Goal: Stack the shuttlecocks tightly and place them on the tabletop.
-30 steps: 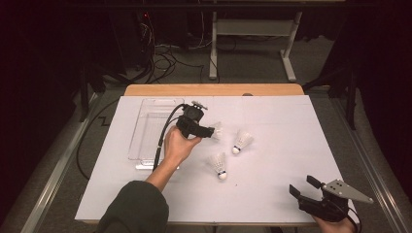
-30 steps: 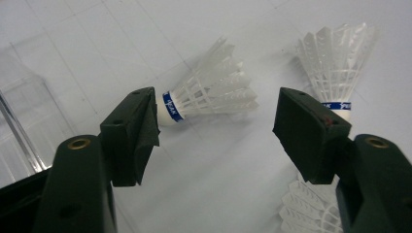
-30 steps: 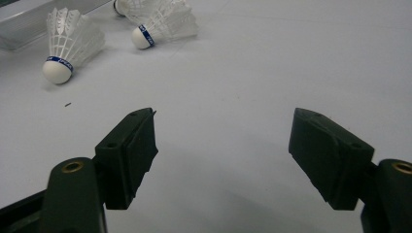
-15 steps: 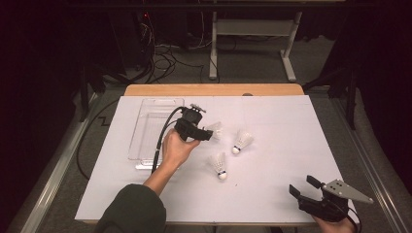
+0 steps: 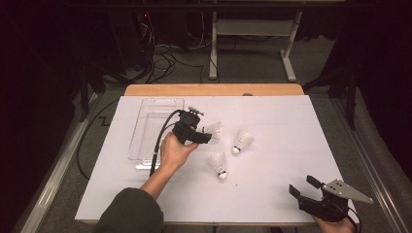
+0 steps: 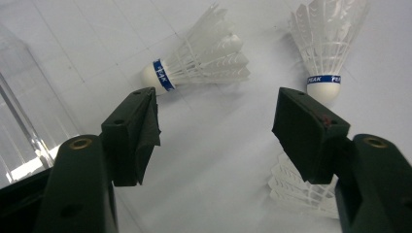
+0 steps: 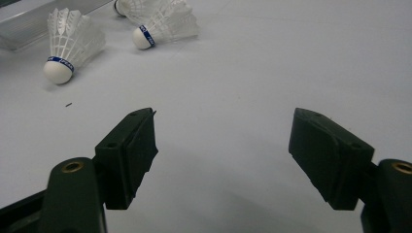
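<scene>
Three shuttlecocks lie on the white table cover (image 5: 272, 121), all near its middle, and the work in hand seems to be moving them into the clear tray (image 5: 145, 131) that stands at the left part of the table; from largest to smallest, the tray comes first, then the left gripper (image 5: 206, 137), then the shuttlecocks. The left gripper hovers between the tray and the shuttlecocks, its jaws spread wide with nothing between them; the right gripper (image 5: 303, 187) rests well apart at the near right corner, its jaws also spread and empty; so the left hand (image 5: 175, 150) is clearly the nearer one.

In the left gripper view, the nearest shuttlecock (image 6: 199, 60) lies on its side just ahead of the left jaw, a little to the left of the gap; its long axis runs almost across the view, cork toward the left jaw, feathers pointing right; in my judgement the gripper must shift a little to that side to bring the cork into the gap. A second shuttlecock (image 6: 324, 51) lies beyond the right jaw with cork toward the camera; a third shuttlecock (image 6: 303, 187) lies low beside the right jaw, partly hidden.
</scene>
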Demonstrator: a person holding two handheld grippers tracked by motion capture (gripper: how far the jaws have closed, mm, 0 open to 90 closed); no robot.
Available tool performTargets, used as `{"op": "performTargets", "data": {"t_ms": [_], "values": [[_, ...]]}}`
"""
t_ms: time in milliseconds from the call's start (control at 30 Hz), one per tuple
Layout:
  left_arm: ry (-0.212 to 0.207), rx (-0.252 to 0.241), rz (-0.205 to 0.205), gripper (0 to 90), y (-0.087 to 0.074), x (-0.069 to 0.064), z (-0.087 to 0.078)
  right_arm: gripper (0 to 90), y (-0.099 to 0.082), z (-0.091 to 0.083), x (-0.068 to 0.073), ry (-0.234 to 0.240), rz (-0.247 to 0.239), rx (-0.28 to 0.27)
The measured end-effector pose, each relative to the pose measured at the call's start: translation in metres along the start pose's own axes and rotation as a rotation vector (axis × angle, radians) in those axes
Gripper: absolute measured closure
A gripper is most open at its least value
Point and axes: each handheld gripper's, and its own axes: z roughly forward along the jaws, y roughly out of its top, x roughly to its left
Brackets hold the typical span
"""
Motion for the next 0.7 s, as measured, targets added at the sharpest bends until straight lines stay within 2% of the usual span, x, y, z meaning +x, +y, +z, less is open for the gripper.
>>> {"op": "performTargets", "data": {"t_ms": [700], "values": [[-0.022,-0.010,0.034,34.2,-0.016,-0.010,-0.010,26.3,0.000,0.000,0.000,0.000,-0.002,0.000]]}}
